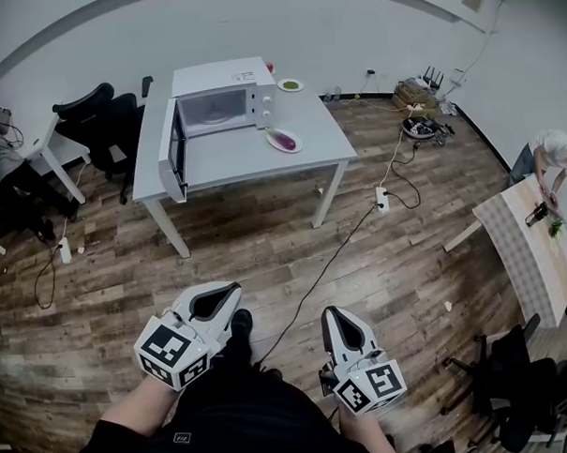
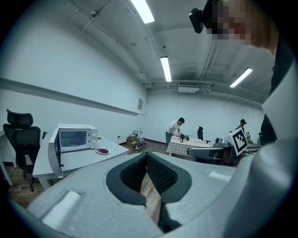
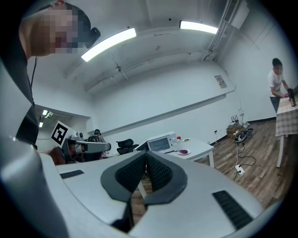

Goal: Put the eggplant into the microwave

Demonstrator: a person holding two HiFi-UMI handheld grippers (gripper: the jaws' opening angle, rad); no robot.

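The left gripper (image 2: 146, 158) had its jaws pressed together with nothing between them. The right gripper (image 3: 145, 155) was the same, its tips meeting on nothing. In the head view both were held low in front of the person's body, side by side and pointing toward the far table.

The eggplant (image 1: 281, 137) lay well apart from both pairs of jaws. It was a small purple shape on a white plate (image 1: 296, 146) that sat on the white table (image 1: 234, 163) across the room. Just left of the plate stood the microwave (image 1: 218, 105), its door (image 1: 175, 149) swung open toward the table's front left edge and its cavity showing. A second small plate (image 1: 290, 84) with something green sat near the table's back edge, right of the microwave.

Wooden floor (image 1: 266, 250) stretched between the grippers and the table. A black cable (image 1: 323, 271) ran across it from near the person's feet up to a power strip (image 1: 382, 200) beside the table's right leg. Black office chairs (image 1: 100, 116) stood left of the table. At the far right another person (image 1: 549, 155) bent over a checkered table (image 1: 523, 243).
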